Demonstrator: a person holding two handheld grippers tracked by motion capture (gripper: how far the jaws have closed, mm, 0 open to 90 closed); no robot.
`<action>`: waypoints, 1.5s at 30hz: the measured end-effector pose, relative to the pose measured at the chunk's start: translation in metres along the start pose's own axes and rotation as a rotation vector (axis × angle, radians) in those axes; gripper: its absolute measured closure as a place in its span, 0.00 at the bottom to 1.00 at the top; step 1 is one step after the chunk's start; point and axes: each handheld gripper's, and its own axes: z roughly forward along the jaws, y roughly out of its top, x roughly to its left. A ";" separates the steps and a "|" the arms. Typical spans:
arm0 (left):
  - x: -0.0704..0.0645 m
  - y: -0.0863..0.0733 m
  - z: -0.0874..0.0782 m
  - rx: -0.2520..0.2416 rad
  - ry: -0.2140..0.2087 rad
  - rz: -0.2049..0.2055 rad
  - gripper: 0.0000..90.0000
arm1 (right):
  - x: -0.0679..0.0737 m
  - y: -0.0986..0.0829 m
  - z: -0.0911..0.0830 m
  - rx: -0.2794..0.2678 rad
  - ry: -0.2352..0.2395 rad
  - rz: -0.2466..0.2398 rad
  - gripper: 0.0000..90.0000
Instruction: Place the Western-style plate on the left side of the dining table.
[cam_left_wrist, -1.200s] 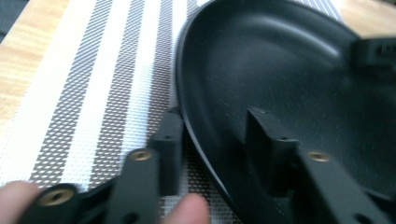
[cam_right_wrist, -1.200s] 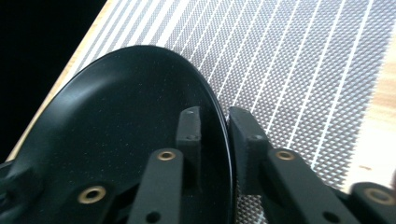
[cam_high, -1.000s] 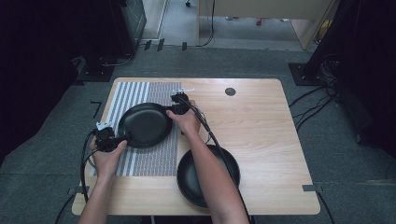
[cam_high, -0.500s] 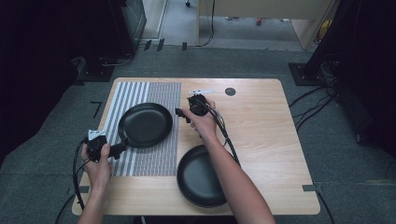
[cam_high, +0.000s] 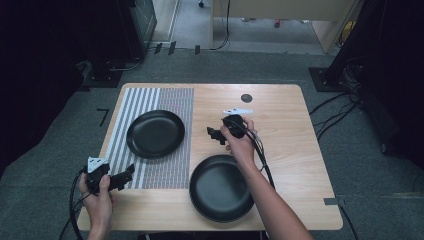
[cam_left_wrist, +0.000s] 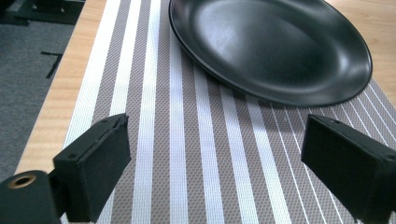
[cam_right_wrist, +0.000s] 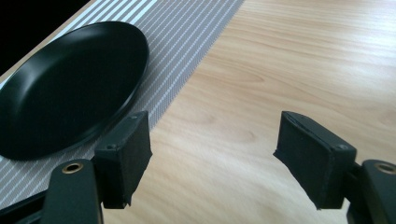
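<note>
Grippers open and empty, plates lying free

Jaws on your left gripper (cam_high: 126, 174) stand wide apart with nothing between them but striped mat. In the left gripper view they frame the placemat (cam_left_wrist: 196, 154), and the black plate (cam_left_wrist: 271, 46) lies beyond the jaw tips, apart from both. Your left hand (cam_high: 100, 197) holds that gripper at the near left corner of the table (cam_high: 280, 107), the jaws aimed right and slightly away from you, over the near edge of the placemat (cam_high: 165, 167). Its cable loops down off the near edge.

Your right gripper (cam_high: 216, 134) is just as wide open and holds nothing. In the right gripper view its jaws hang over bare wood, with the plate (cam_right_wrist: 70, 88) off to their left on the mat, untouched. Your right hand (cam_high: 240, 142) sits near the middle of the table, the forearm reaching in from the near edge and crossing over the right rim of the second black plate (cam_high: 217, 187). The gripper points left, toward the mat's right edge.

The first plate (cam_high: 155, 133) rests flat on the placemat, in its far half, well apart from your left gripper and near your right one. The second plate lies on bare wood at the near edge, just right of the mat.
</note>
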 end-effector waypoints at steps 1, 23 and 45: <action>0.000 -0.002 -0.002 -0.003 0.002 0.000 0.08 | -0.002 -0.003 -0.005 -0.005 0.001 0.004 0.29; 0.018 -0.044 -0.016 0.065 0.070 0.046 0.08 | -0.052 -0.075 -0.085 -0.058 -0.059 0.063 0.28; 0.019 -0.054 -0.008 0.094 0.095 0.129 0.03 | -0.101 -0.146 -0.147 -0.049 -0.170 0.129 0.28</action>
